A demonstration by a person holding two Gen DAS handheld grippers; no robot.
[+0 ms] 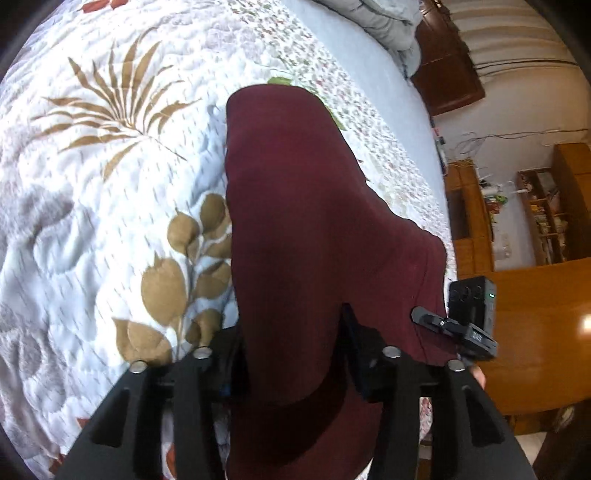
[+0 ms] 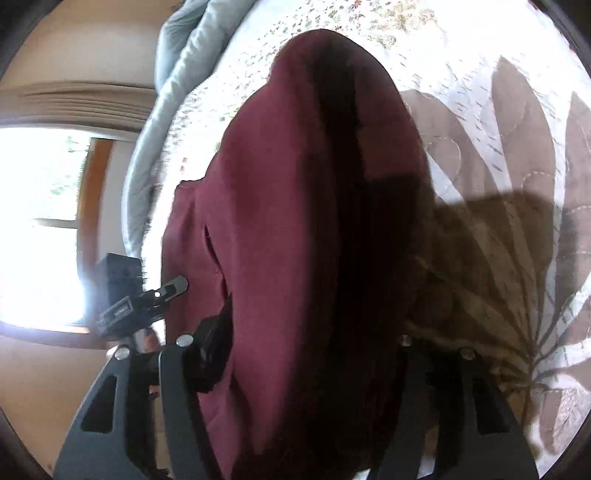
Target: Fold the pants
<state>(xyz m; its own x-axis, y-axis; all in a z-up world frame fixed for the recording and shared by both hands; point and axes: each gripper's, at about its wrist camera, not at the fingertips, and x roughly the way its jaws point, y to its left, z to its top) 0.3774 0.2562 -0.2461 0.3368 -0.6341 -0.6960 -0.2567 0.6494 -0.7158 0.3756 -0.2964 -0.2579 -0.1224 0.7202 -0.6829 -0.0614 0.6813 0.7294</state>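
Dark maroon pants (image 1: 306,206) lie lengthwise on the leaf-print quilt (image 1: 92,192), stretching away from me. In the left wrist view the near end of the cloth rises up and passes between the fingers of my left gripper (image 1: 291,332). Its jaws stand well apart and the fabric hangs loosely in the gap. In the right wrist view the same pants (image 2: 295,221) run through my right gripper (image 2: 310,332), whose jaws are also wide. Its right finger is lost in shadow behind the cloth. The two grippers hold side by side at the near end.
A bunched pale blue duvet (image 1: 380,22) (image 2: 173,74) lies at the bed's far end. The bed edge runs close beside the pants, with wooden shelves (image 1: 546,214) beyond it. A bright window (image 2: 37,221) glares at the left. The other hand's black camera mount (image 1: 471,314) (image 2: 125,306) shows alongside.
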